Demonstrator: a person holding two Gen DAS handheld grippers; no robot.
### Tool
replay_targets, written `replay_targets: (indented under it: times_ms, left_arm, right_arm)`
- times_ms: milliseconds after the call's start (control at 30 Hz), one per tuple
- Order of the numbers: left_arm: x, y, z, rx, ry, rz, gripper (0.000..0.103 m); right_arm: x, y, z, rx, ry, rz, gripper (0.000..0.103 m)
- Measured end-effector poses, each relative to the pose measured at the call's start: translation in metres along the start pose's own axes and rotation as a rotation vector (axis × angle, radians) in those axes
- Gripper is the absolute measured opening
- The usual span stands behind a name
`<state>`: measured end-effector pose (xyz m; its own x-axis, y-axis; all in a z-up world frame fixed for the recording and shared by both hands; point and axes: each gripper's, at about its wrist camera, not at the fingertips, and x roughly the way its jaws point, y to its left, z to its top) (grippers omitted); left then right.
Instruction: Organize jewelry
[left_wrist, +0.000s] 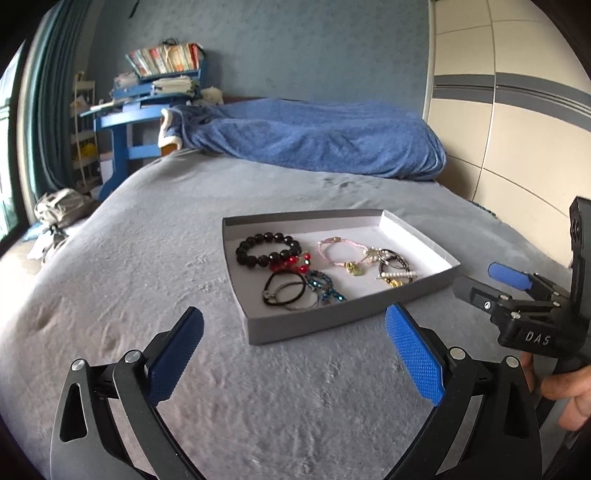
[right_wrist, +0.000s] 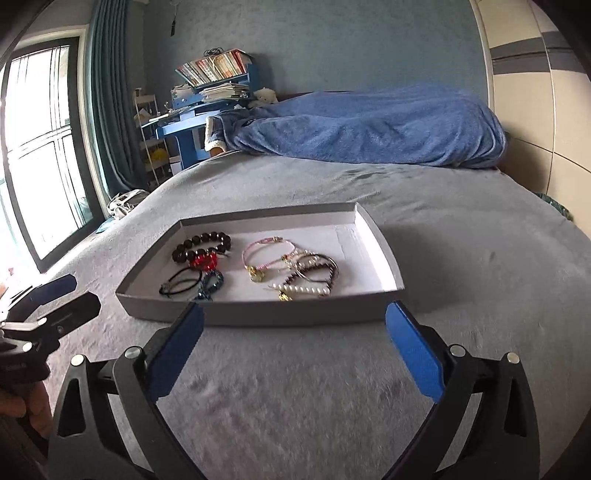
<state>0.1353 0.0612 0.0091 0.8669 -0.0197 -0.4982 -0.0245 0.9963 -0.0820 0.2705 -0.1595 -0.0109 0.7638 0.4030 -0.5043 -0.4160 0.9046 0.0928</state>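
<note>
Right wrist view shows the tray (right_wrist: 258, 317) of jewelry (right_wrist: 255, 266) at frame centre, just beyond the right gripper (right_wrist: 293, 354), long side across; it looks the nearer one. Both it and the left gripper (left_wrist: 293, 354) hang empty, jaws apart. "DAS" reads at the left view's right edge.

Bracelets (left_wrist: 269, 249), hair ties (left_wrist: 286, 291) jumbled flat inside shallow grey tray (left_wrist: 314, 325).

A shallow grey tray (right_wrist: 295, 316) holding bracelets (right_wrist: 201, 245) and hair ties (right_wrist: 181, 285) is seen on the bed (right_wrist: 461, 266), just beyond the spread right hand-held gripper (right_wrist: 294, 314).
</note>
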Motion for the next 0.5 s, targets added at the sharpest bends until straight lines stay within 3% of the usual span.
replay_targets:
  times_ms: [133, 500]
  left_arm:
    - [-0.004, -0.009, -0.005, 0.042, -0.024, 0.004, 0.098]
    - [-0.009, -0.008, -0.010, 0.023, -0.044, -0.005, 0.098]
  right_arm:
    - [-0.013, -0.009, -0.009, 0.026, -0.038, -0.016, 0.097]
    - [-0.027, 0.007, -0.018, -0.047, -0.089, -0.029, 0.097]
